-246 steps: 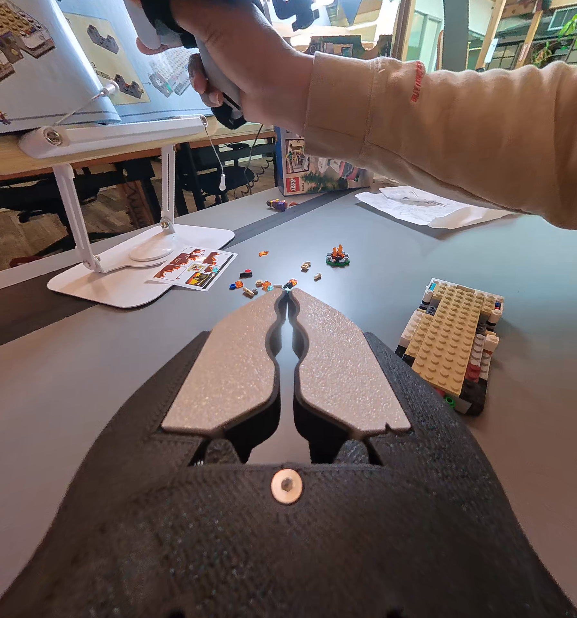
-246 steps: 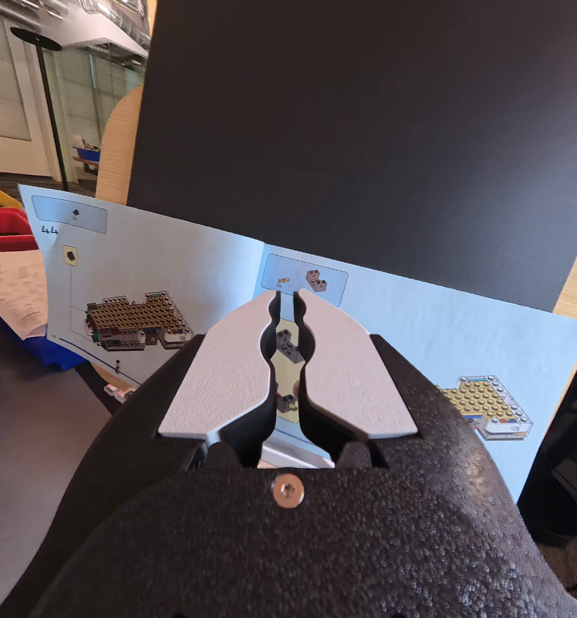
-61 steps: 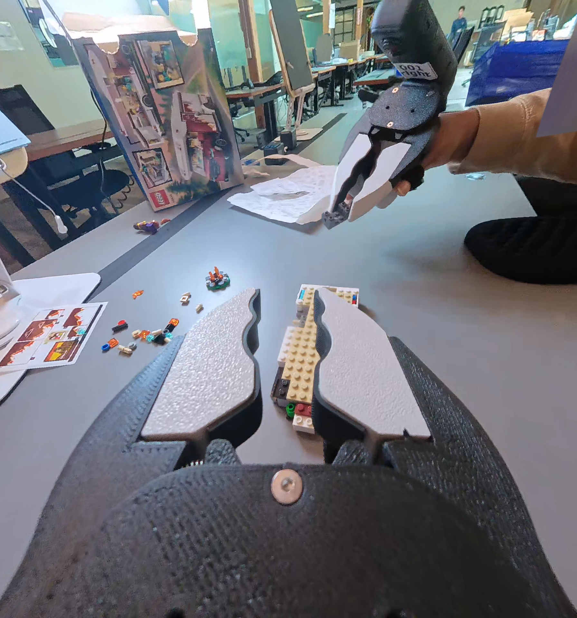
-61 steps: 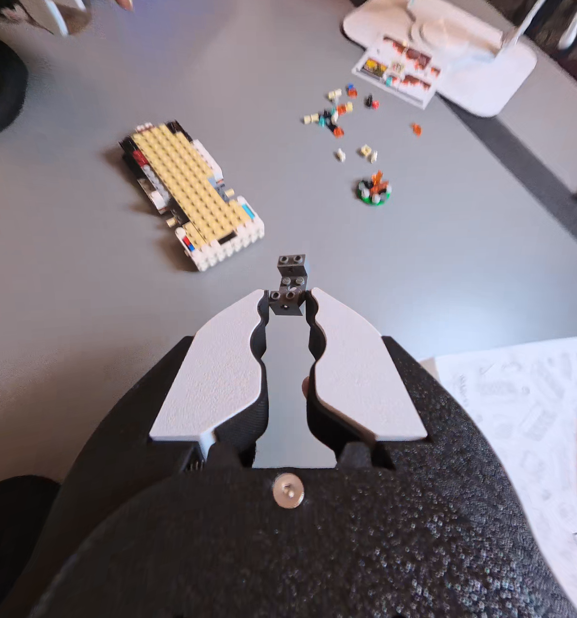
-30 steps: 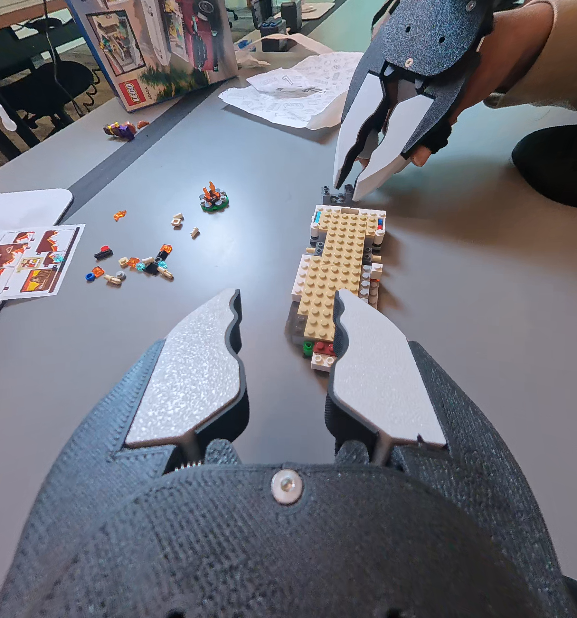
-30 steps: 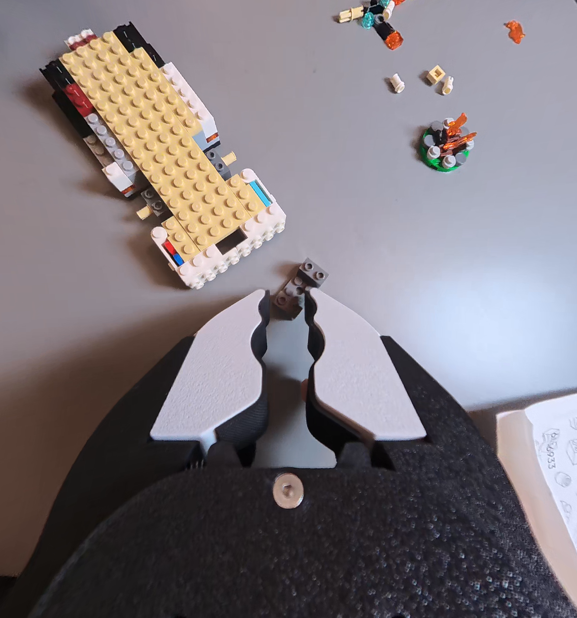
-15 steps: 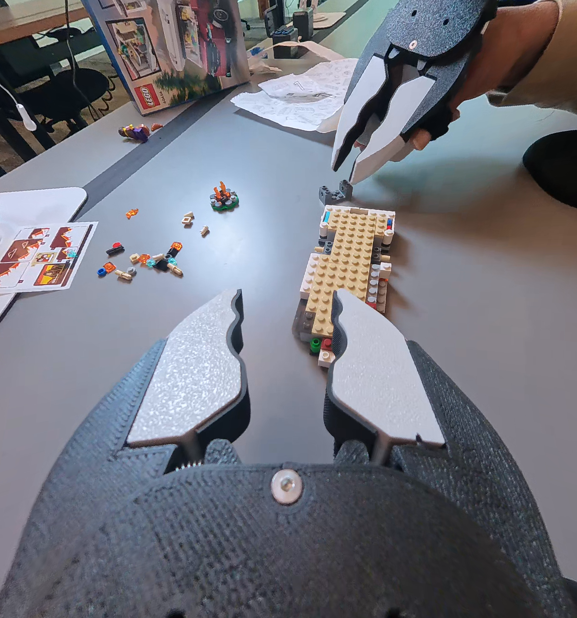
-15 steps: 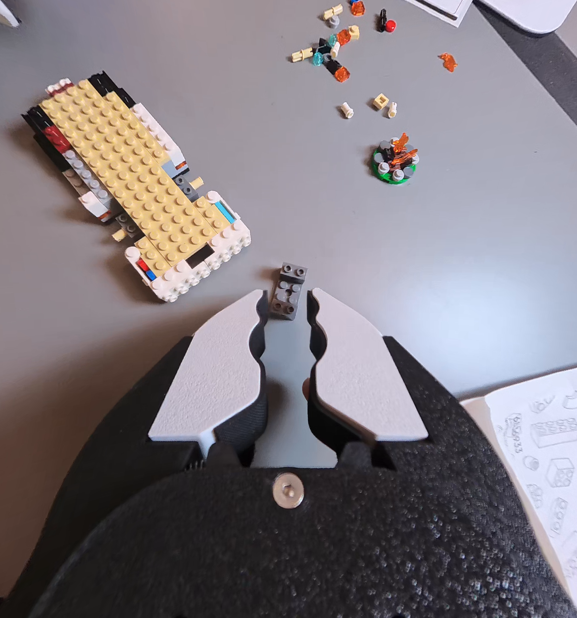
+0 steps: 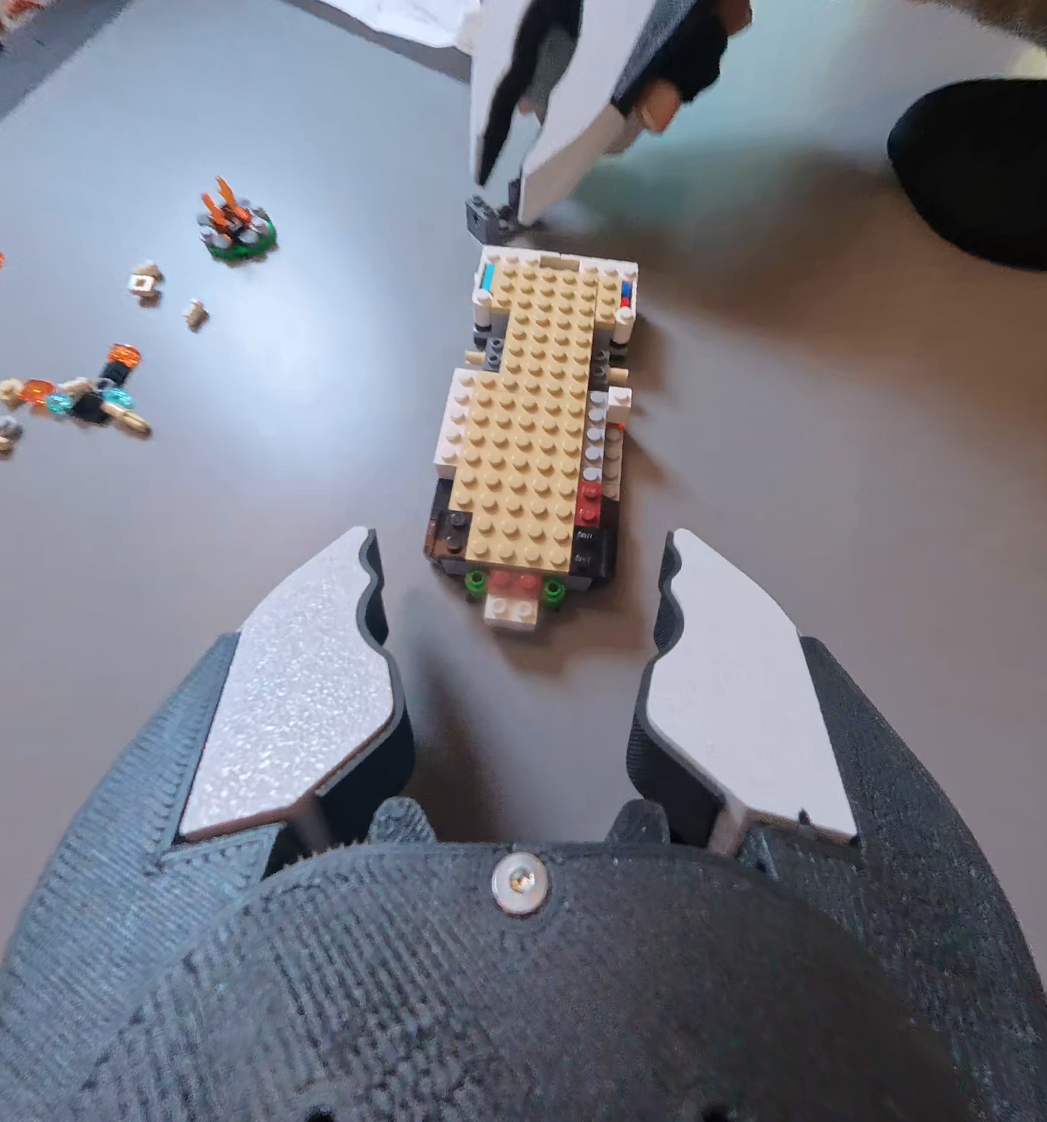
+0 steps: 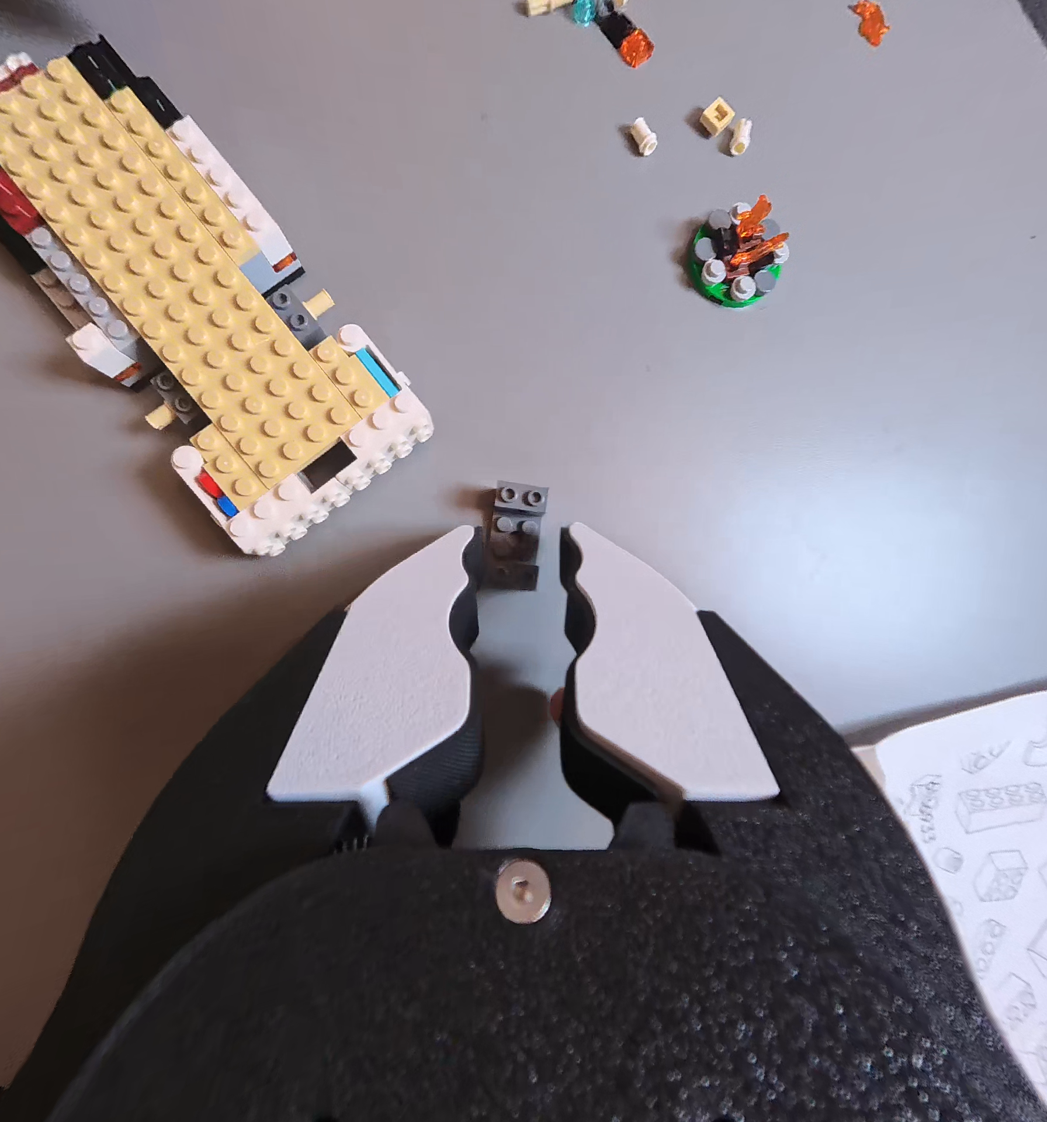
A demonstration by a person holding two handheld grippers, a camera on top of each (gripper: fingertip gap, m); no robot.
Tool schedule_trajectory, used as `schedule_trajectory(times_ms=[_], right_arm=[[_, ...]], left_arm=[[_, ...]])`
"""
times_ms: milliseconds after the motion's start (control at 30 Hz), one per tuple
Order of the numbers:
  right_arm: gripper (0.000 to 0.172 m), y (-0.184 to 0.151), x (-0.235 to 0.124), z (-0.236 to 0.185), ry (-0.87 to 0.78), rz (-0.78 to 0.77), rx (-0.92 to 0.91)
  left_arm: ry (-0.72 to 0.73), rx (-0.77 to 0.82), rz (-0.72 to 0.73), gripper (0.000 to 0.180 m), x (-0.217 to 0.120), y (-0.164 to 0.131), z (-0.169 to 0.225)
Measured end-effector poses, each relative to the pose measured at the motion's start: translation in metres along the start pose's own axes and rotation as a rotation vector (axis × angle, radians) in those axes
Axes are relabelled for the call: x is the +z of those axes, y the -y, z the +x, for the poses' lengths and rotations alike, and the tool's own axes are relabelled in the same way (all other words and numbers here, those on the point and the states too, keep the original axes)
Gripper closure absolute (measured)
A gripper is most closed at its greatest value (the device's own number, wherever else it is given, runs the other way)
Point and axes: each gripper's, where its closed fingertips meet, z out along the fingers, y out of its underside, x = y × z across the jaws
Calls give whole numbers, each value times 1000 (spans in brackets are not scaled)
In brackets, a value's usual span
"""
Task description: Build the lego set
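One tan-topped brick build (image 10: 163, 291). One dark grey brick piece (image 10: 516, 534). One green round campfire model (image 10: 736, 261). Two tools: left tool (image 9: 521, 540), right tool (image 10: 520, 534). One printed white sheet (image 10: 994, 850). Loose small bits (image 9: 72, 397) blurred, count unclear.

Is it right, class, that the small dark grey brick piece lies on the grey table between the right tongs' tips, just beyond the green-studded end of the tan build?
Not quite. The dark grey brick piece lies between the right tongs, but beside the white end of the tan build; the green studs are at the opposite end, near the left tongs, as the left wrist view shows.
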Motion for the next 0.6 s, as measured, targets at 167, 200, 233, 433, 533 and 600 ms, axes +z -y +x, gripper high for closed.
schedule_trajectory(times_ms=[167, 200, 233, 433, 533, 600], right_arm=[[146, 40, -19, 16, 4, 129, -48], [147, 49, -19, 21, 3, 139, -52], [147, 57, -17, 25, 10, 146, -59], [149, 109, 14, 45, 74, 172, -139], [152, 137, 37, 51, 106, 159, -197], [154, 157, 53, 50, 137, 153, -249]], left_arm=[[39, 83, -96, 112, 15, -12, 0], [45, 97, -97, 113, 14, -12, -1], [43, 92, -103, 113, 13, -13, -2], [85, 76, -127, 113, -11, -29, -24], [115, 68, -150, 113, -28, -40, -39], [123, 54, -163, 113, -38, -48, -46]])
